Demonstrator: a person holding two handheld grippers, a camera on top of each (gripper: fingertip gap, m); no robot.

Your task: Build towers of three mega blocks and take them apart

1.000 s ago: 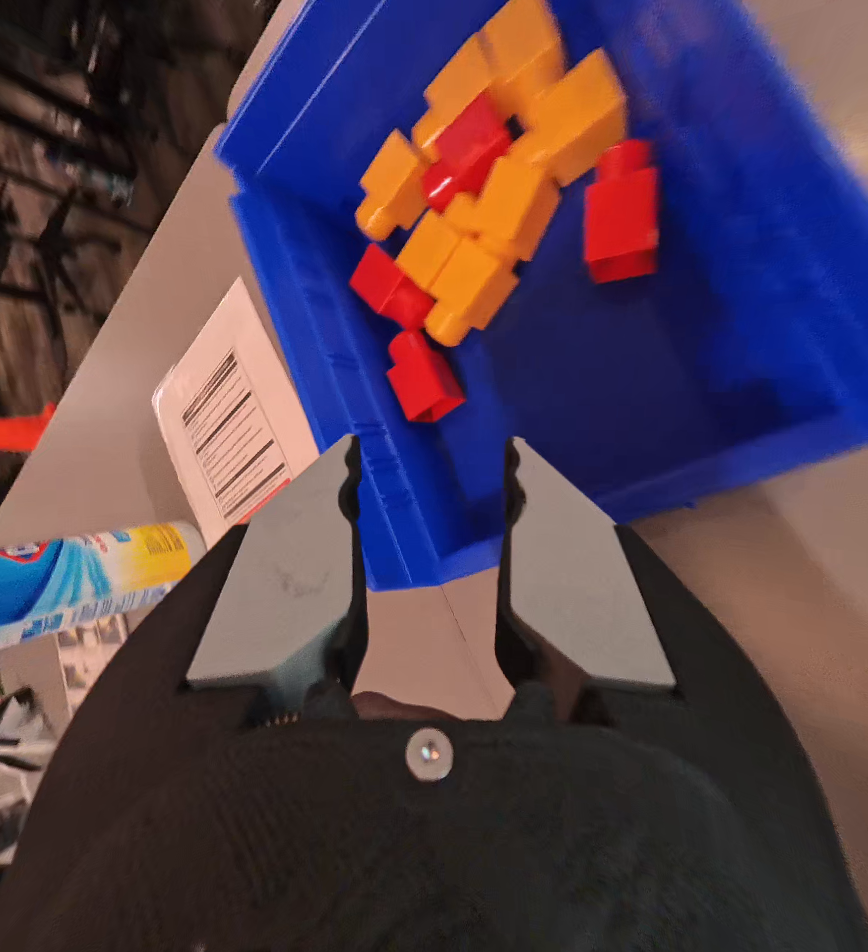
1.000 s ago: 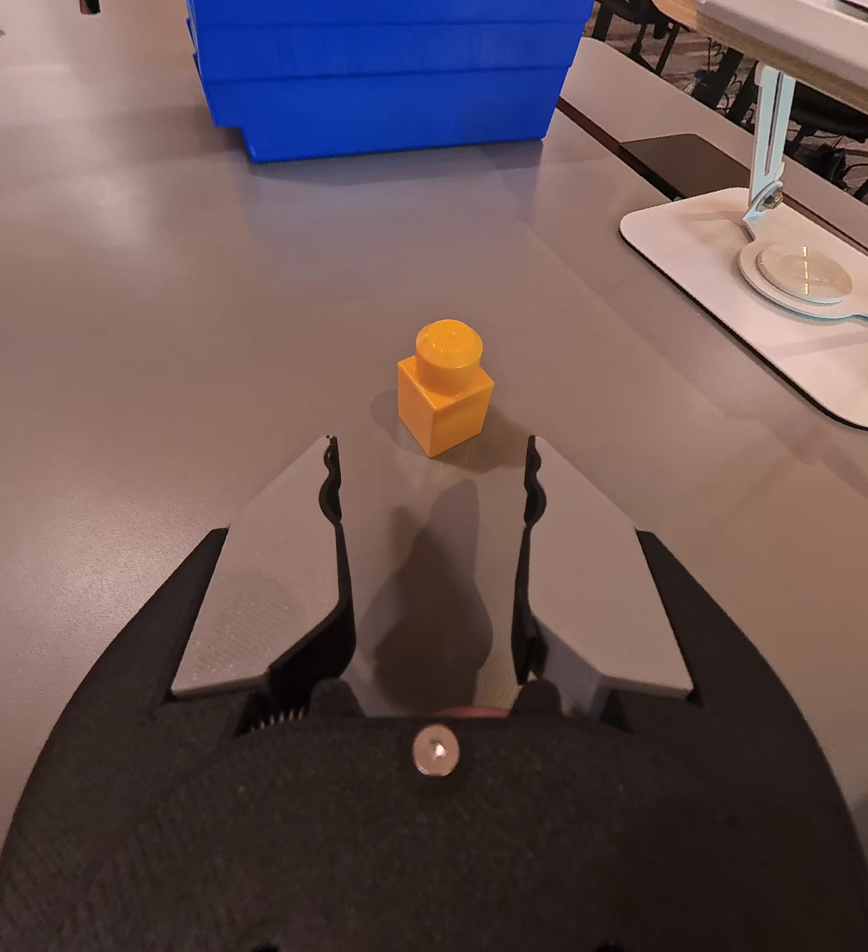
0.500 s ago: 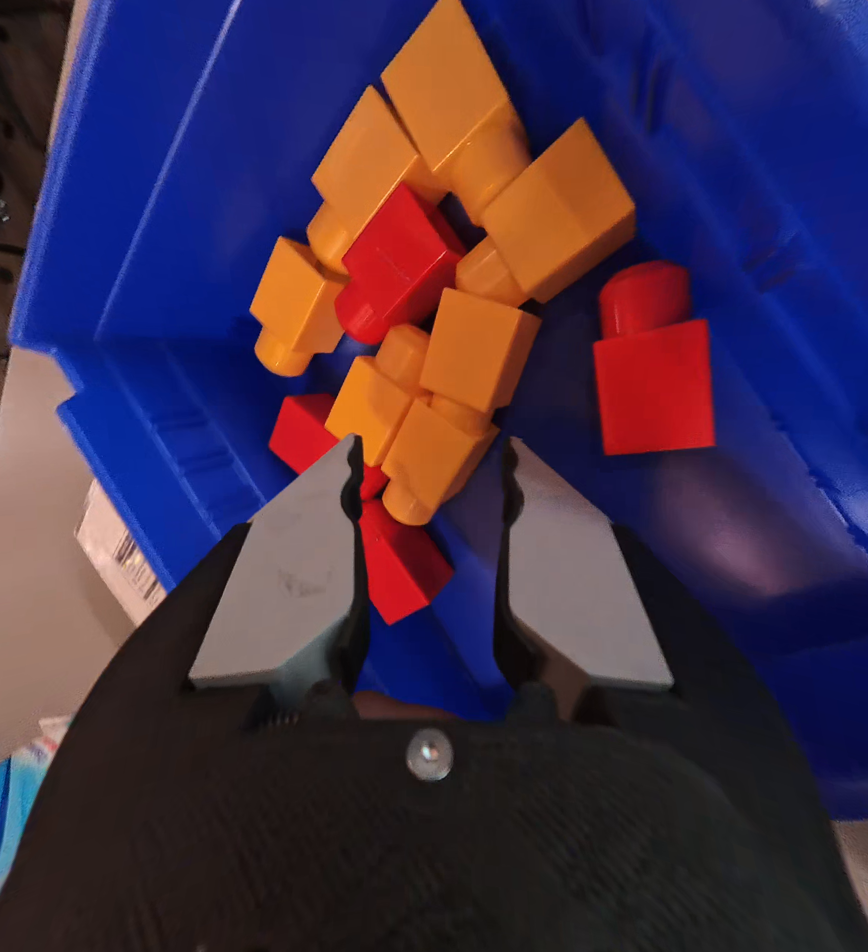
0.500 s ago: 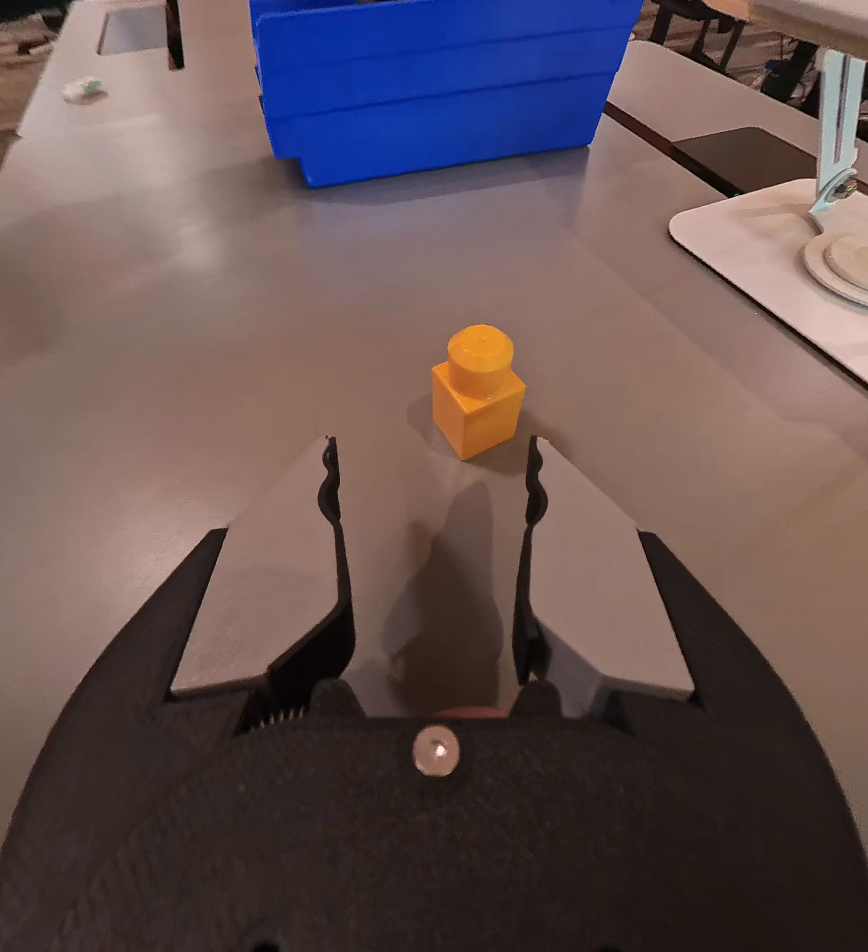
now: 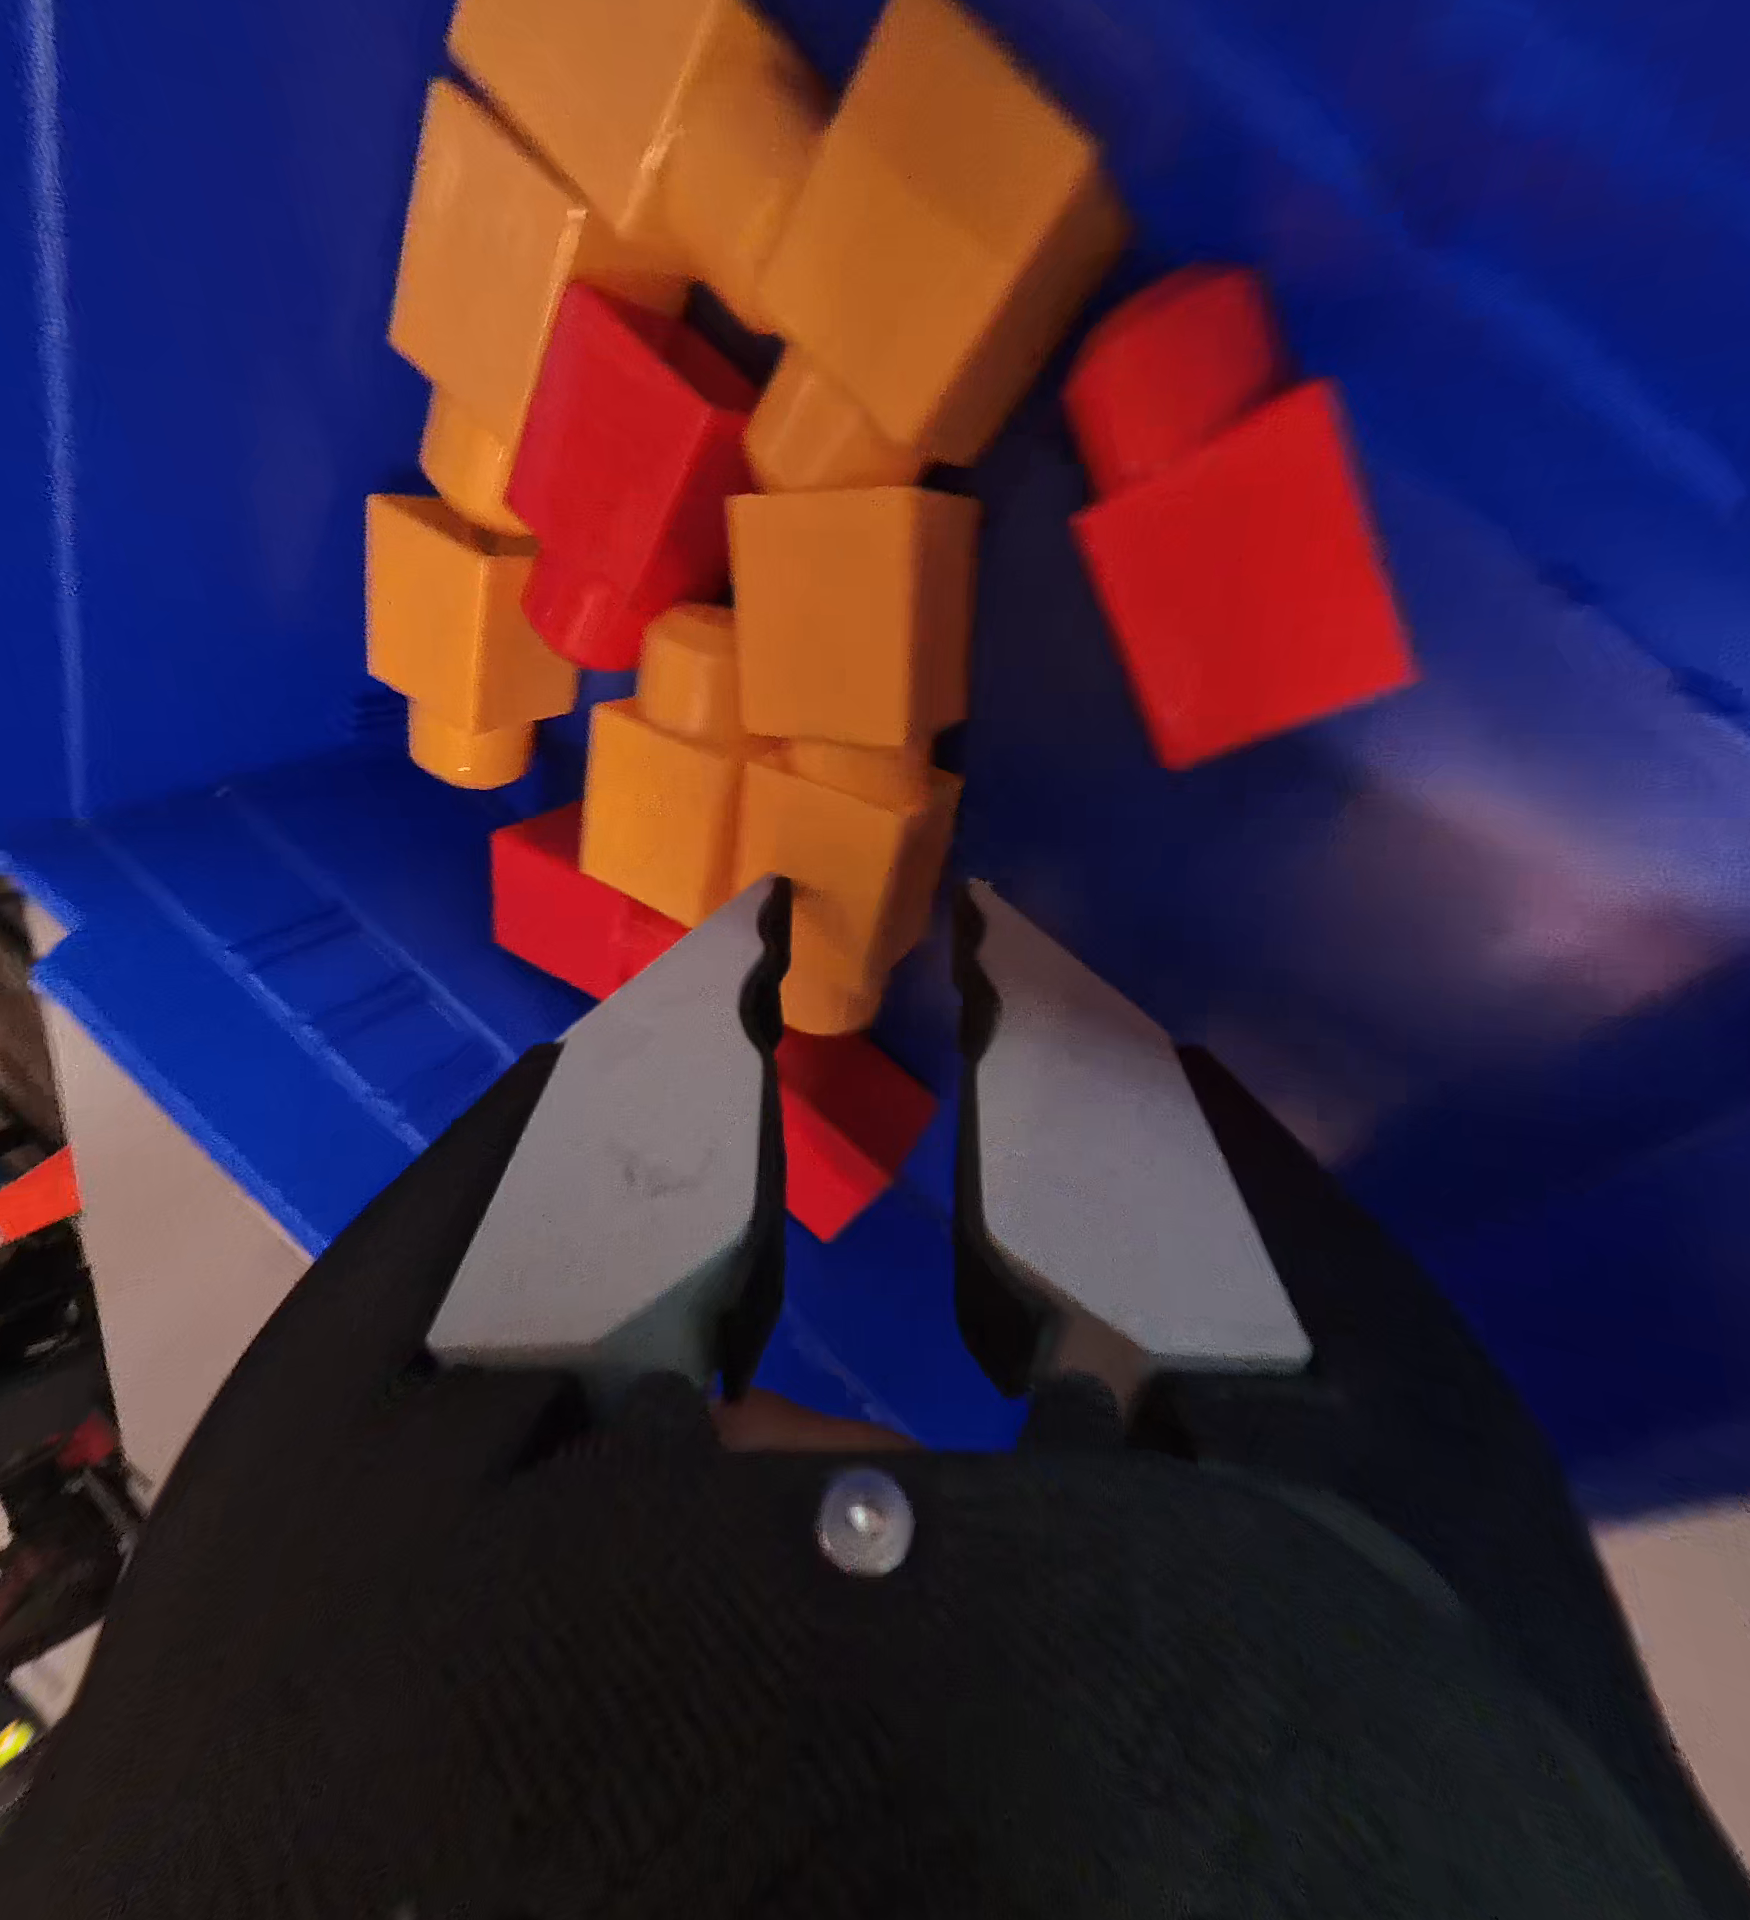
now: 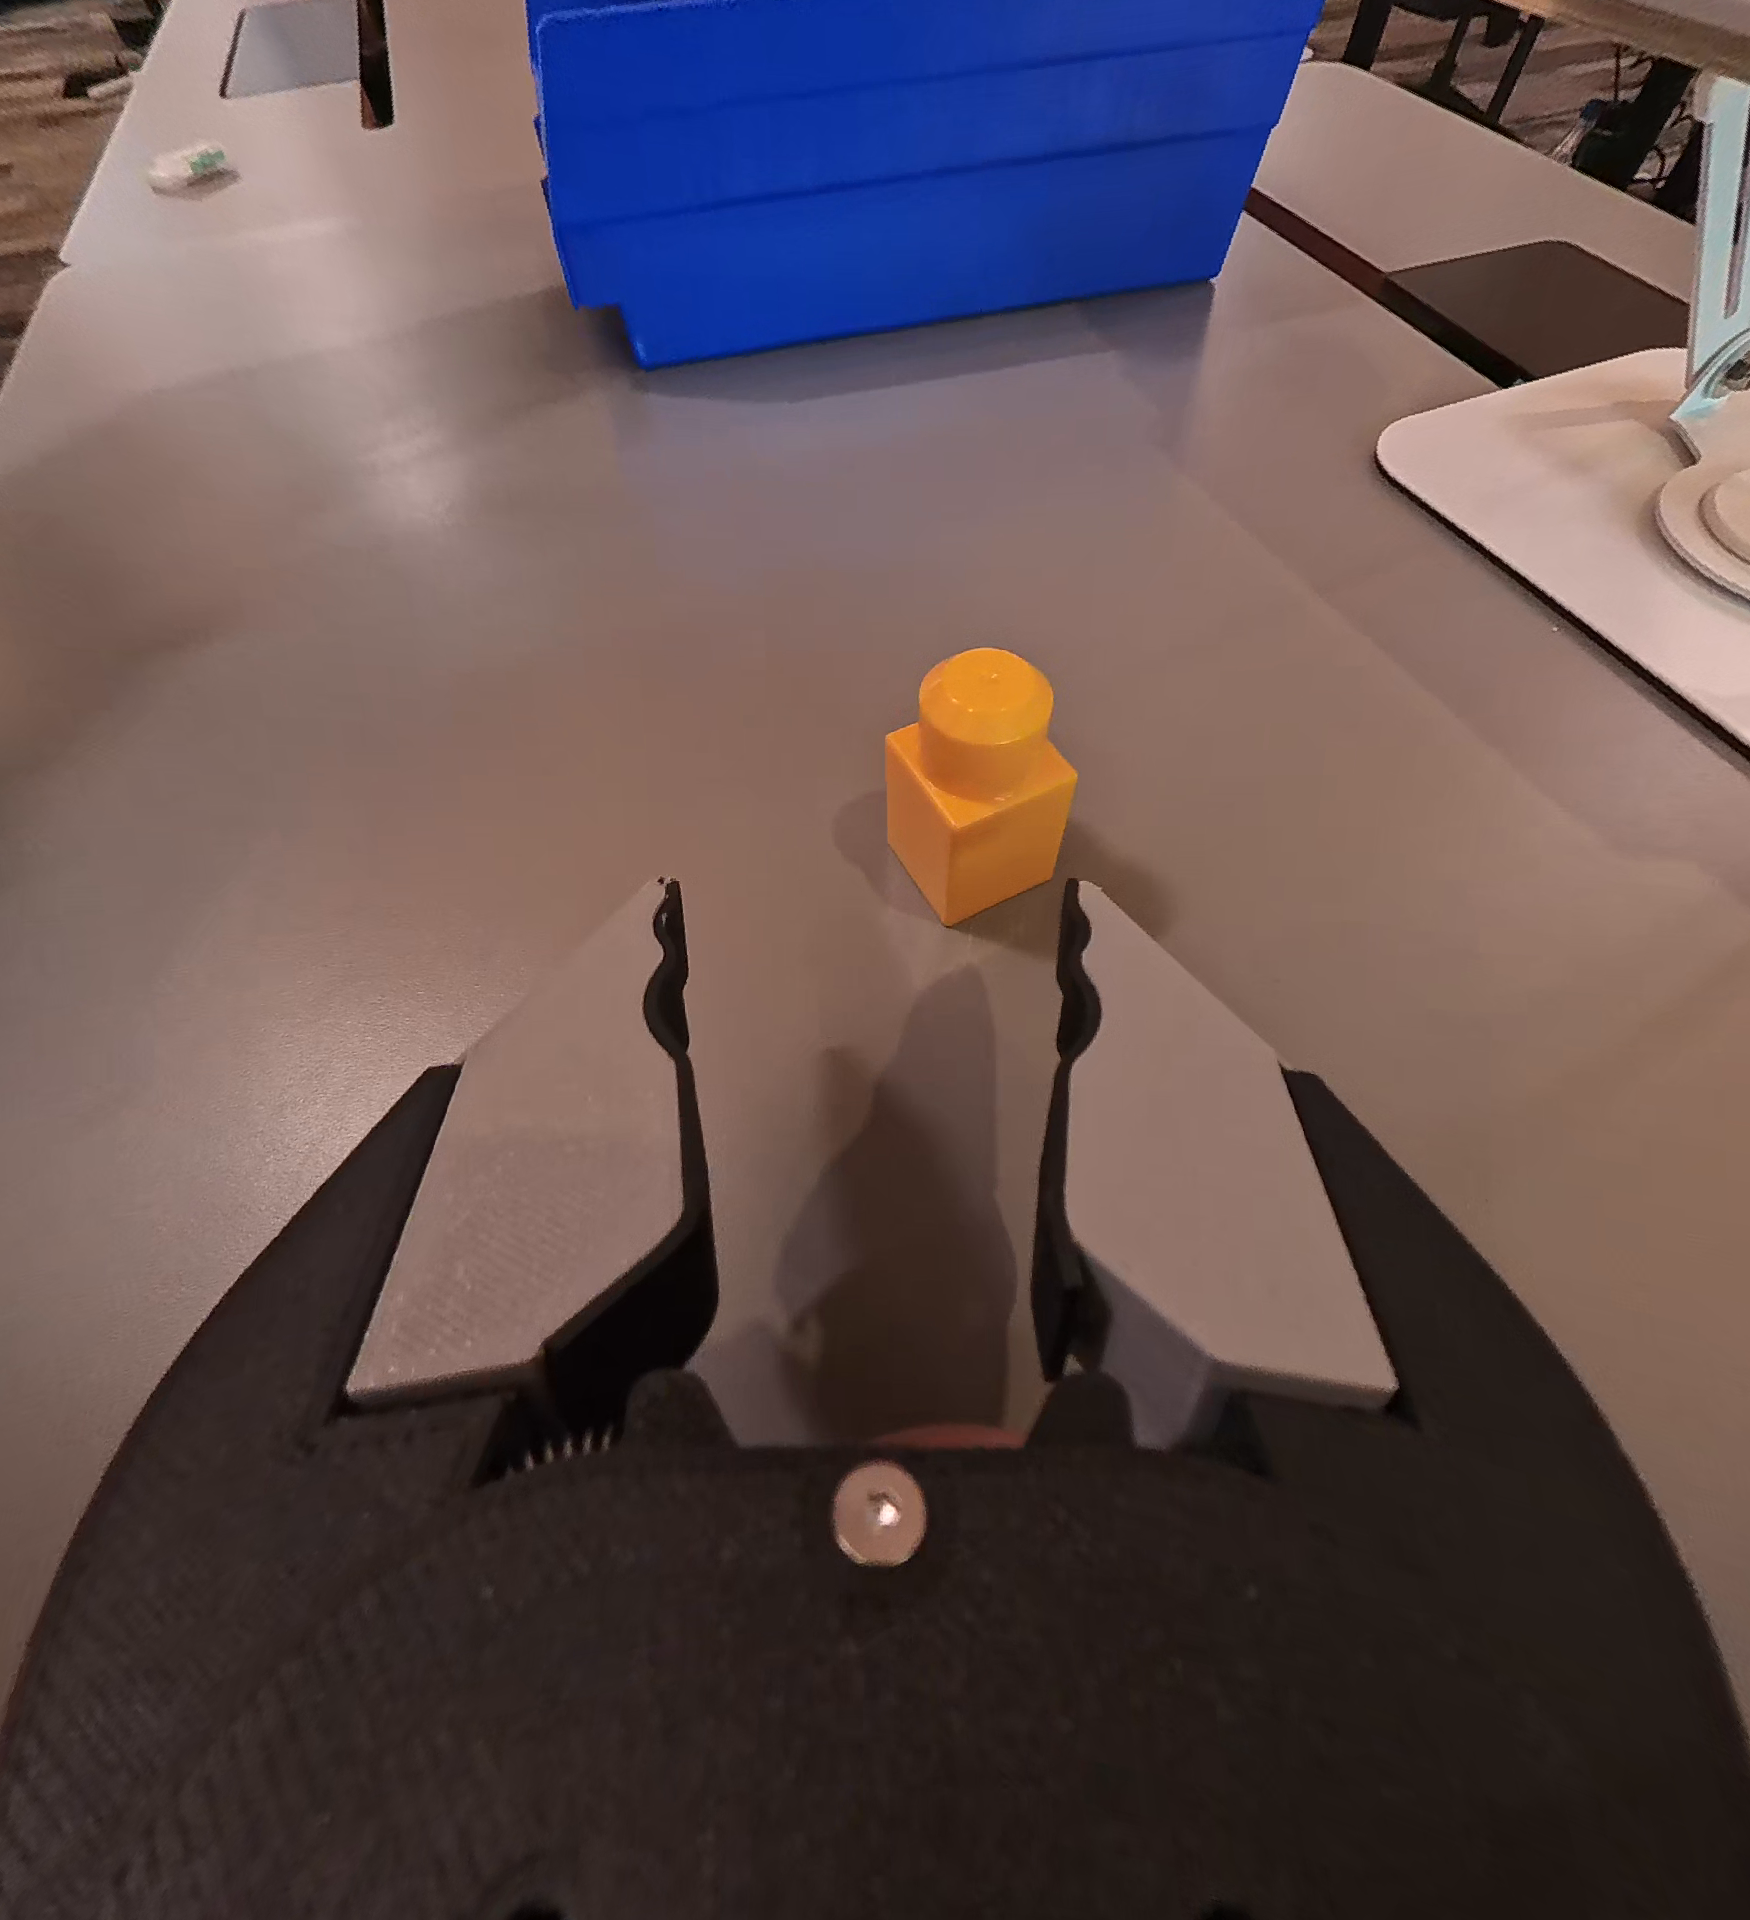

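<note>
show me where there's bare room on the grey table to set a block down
Free: the wide grey tabletop between the upright orange block and the blue plastic bin, and left of the block. Crowded: the white stand base on the right edge.

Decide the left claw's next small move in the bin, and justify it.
Probably finish closing: the left claw straddles the stud end of an orange block in the blue bin, with a gap still showing at the right fingertip. Then lift it out.

Orange block [image 6: 980, 795] upright on table, orange and red blocks [image 5: 746, 520] piled in bin
</note>
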